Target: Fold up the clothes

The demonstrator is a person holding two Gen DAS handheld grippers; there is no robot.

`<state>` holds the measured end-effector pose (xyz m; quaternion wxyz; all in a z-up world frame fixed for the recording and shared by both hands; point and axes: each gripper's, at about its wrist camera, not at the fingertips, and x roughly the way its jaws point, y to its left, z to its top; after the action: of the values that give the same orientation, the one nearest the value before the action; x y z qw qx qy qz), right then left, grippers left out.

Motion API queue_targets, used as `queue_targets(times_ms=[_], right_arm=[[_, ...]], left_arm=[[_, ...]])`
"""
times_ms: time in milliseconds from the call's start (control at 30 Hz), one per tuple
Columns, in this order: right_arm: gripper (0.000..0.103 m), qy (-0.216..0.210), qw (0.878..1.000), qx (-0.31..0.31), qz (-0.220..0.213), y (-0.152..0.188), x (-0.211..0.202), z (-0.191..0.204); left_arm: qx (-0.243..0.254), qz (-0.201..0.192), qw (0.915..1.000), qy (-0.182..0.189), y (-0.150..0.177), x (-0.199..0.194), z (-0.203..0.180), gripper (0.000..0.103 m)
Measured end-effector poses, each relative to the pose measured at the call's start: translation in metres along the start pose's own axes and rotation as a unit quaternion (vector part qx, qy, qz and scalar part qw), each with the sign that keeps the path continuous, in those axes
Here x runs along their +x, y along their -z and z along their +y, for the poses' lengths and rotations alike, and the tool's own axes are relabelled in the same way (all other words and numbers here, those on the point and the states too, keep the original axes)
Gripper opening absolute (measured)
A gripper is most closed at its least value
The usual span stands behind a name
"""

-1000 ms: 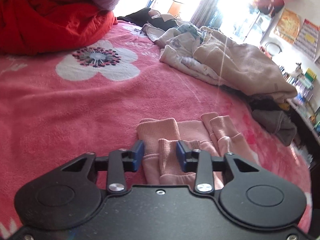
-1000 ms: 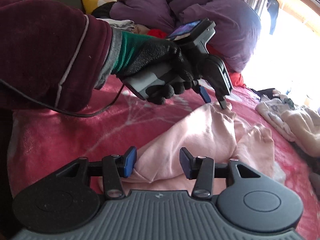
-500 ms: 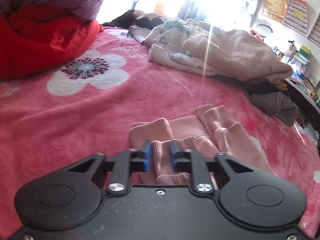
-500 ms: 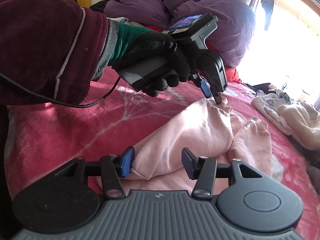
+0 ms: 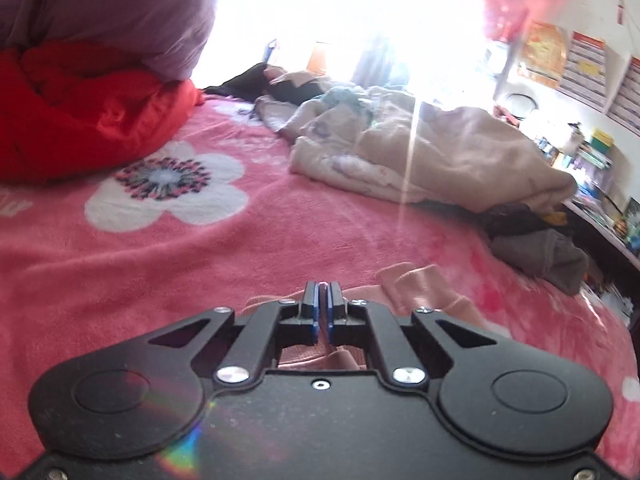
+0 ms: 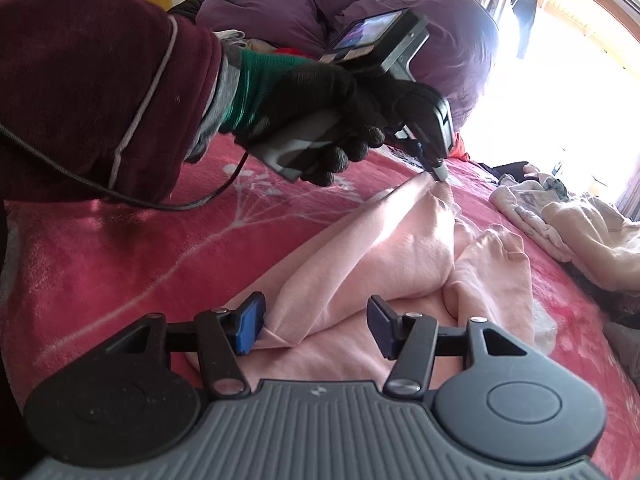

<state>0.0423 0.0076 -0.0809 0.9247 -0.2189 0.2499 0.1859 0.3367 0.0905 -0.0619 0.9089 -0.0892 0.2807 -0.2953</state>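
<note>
Pink garment (image 6: 360,264) lies crumpled on the bed (image 5: 200,248), directly ahead of both grippers. Left gripper (image 5: 322,308) is clenched on a ribbed edge of it; a sliver of pink cloth shows between the blue pads. In the right wrist view its tip pinches the far corner and the cloth runs up to it in a raised ridge. Right gripper (image 6: 316,326) is not gripping: jaws are opening, a fold of the same garment sits between them, the left pad touching it, the right pad clear.

Step in hand, my read: grab phase of a fold, one corner secured, the near end not yet. Next move calls for the right gripper to close on the near hem, then both carry the cloth over in step, keeping it taut.

Count:
- 2 grippers, 1 gloved hand (image 6: 320,120) visible
- 1 pink garment being worked
- 1 heap of pale unfolded clothes (image 5: 420,160) well beyond it, individual pieces can't be counted
- 1 grey item (image 5: 540,256) at the bed edge
- 1 red quilt (image 5: 80,112), 1 purple quilt (image 6: 360,20)
</note>
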Motion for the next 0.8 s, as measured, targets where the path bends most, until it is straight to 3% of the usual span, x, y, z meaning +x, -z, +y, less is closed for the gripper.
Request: queue_targets(times_ms=[200, 300, 367, 433, 533, 667, 800], right_arm=[[0.057, 0.008, 1.000, 0.006, -0.001, -0.001, 0.001, -0.004], [0.057, 0.013, 1.000, 0.007, -0.004, -0.001, 0.000, -0.005], [0.056, 0.019, 1.000, -0.002, -0.011, -0.001, -0.002, -0.002], [0.054, 0.027, 0.999, -0.019, -0.029, -0.001, -0.007, 0.002], [0.042, 0.027, 0.998, -0.040, -0.035, 0.000, -0.008, 0.007], [0.042, 0.027, 0.998, -0.050, -0.013, 0.004, -0.003, 0.008], [0.044, 0.025, 0.998, -0.049, -0.032, 0.003, -0.006, 0.007]], left_arm=[[-0.029, -0.004, 0.9996, 0.005, 0.000, 0.004, 0.011, 0.002], [-0.018, 0.024, 0.9994, -0.017, 0.005, 0.012, 0.012, 0.002], [-0.027, 0.026, 0.9992, -0.012, 0.008, 0.012, 0.015, 0.002], [-0.031, 0.023, 0.9993, -0.007, 0.006, 0.010, 0.016, 0.002], [-0.035, 0.020, 0.9992, -0.005, 0.005, 0.007, 0.017, 0.002], [-0.048, 0.015, 0.9988, 0.001, 0.004, 0.004, 0.019, 0.002], [-0.059, 0.005, 0.9982, 0.008, 0.002, 0.003, 0.020, 0.002]])
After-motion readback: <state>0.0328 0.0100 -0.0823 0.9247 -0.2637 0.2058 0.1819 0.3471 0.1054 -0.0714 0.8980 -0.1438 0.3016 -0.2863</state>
